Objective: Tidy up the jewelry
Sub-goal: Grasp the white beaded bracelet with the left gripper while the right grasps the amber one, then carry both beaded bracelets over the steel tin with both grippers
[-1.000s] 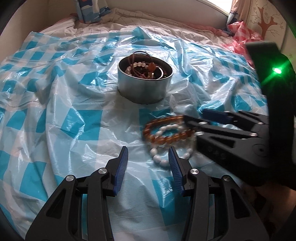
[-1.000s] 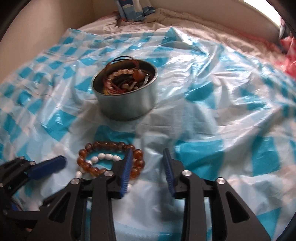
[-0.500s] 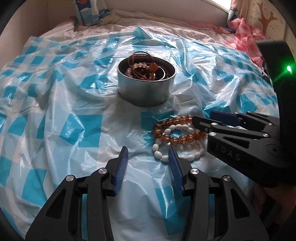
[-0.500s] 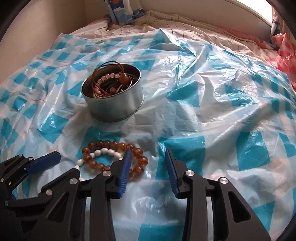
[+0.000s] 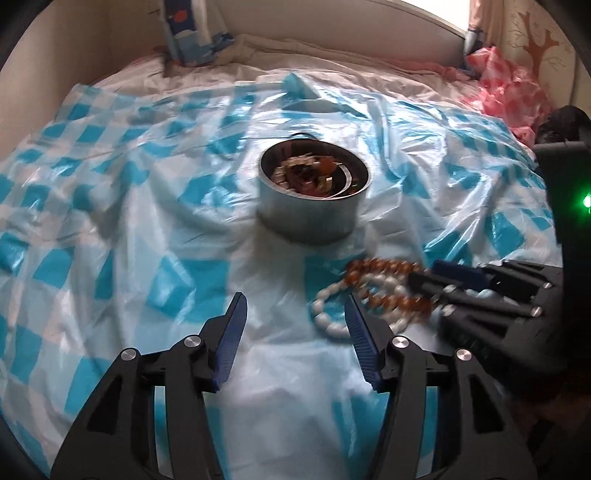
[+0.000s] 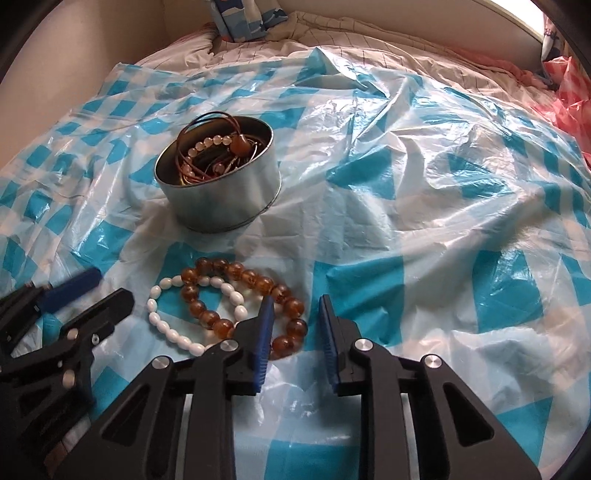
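Observation:
A round metal tin (image 6: 218, 192) holds several bead strings and cords; it also shows in the left wrist view (image 5: 314, 195). In front of it an amber bead bracelet (image 6: 243, 280) lies across a white bead bracelet (image 6: 166, 328) on the blue-and-white plastic sheet. In the left wrist view the amber bracelet (image 5: 384, 267) and white bracelet (image 5: 328, 321) lie right of my left gripper (image 5: 293, 314). My left gripper is open and empty. My right gripper (image 6: 293, 306) is open, its left finger (image 6: 264, 317) over the amber beads' right edge.
The crinkled checked plastic sheet (image 6: 424, 184) covers a bed. A blue patterned pillow (image 6: 243, 14) stands at the back. A pink bag (image 5: 506, 85) lies at the far right. The left gripper enters the right wrist view at lower left (image 6: 74, 299).
Both grippers have drawn back a little and tilted up, so the tin looks farther off. The bracelets lie where they were. Both jaws have stayed open.

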Action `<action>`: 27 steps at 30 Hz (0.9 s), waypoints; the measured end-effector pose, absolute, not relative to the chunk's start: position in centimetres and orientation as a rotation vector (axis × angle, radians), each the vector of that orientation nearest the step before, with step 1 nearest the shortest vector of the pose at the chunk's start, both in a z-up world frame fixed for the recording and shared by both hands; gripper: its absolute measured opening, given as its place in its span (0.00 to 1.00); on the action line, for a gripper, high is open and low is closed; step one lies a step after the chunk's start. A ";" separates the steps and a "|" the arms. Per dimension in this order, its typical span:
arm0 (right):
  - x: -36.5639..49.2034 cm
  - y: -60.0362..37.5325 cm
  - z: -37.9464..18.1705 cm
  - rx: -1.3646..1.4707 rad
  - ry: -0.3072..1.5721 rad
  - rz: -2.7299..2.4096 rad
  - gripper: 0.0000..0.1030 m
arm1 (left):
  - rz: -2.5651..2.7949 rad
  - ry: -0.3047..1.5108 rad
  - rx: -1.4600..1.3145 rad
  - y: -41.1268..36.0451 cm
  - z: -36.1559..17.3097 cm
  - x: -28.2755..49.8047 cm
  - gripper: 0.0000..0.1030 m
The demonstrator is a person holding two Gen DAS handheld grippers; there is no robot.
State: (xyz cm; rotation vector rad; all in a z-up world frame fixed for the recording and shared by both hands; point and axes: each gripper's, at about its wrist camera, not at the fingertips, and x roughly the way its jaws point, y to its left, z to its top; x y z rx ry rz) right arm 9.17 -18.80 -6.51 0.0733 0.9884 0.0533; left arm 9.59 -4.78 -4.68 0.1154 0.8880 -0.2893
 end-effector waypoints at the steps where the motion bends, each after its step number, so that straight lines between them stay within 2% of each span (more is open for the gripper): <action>1: 9.2 -18.7 -6.6 0.066 0.991 0.054 0.27 | -0.292 0.895 0.117 -5.2 -5.0 9.9 0.51; 3: 9.5 -18.2 -6.8 0.036 0.993 0.053 0.28 | -0.285 0.939 0.138 -5.8 -6.2 10.9 0.48; 5: 9.5 -18.2 -6.9 0.027 0.994 0.055 0.28 | -0.274 0.958 0.168 -5.9 -6.8 11.1 0.24; 7: 9.5 -18.4 -6.9 0.032 0.997 0.061 0.24 | -0.288 0.967 0.198 -5.8 -6.7 10.8 0.07; 10: 9.2 -18.8 -6.7 0.057 0.997 0.073 0.12 | -0.288 0.970 0.187 -5.0 -6.3 10.0 0.06; 13: 9.1 -19.1 -6.4 0.089 0.990 0.088 0.13 | -0.286 0.985 0.153 -4.7 -6.3 10.4 0.08; 16: 9.6 -18.1 -7.0 0.039 1.003 0.082 0.20 | -0.284 0.991 0.169 -5.3 -6.8 10.7 0.09; 17: 9.6 -17.7 -7.0 0.022 1.000 0.089 0.19 | -0.296 0.989 0.171 -5.4 -6.7 10.6 0.07; 18: 9.6 -17.7 -6.9 0.033 1.002 0.104 0.12 | -0.317 0.988 0.143 -5.2 -6.4 10.5 0.07; 27: 8.7 -22.5 -4.6 0.490 0.856 0.281 0.12 | -0.404 0.849 -0.054 -3.4 -1.2 9.6 0.06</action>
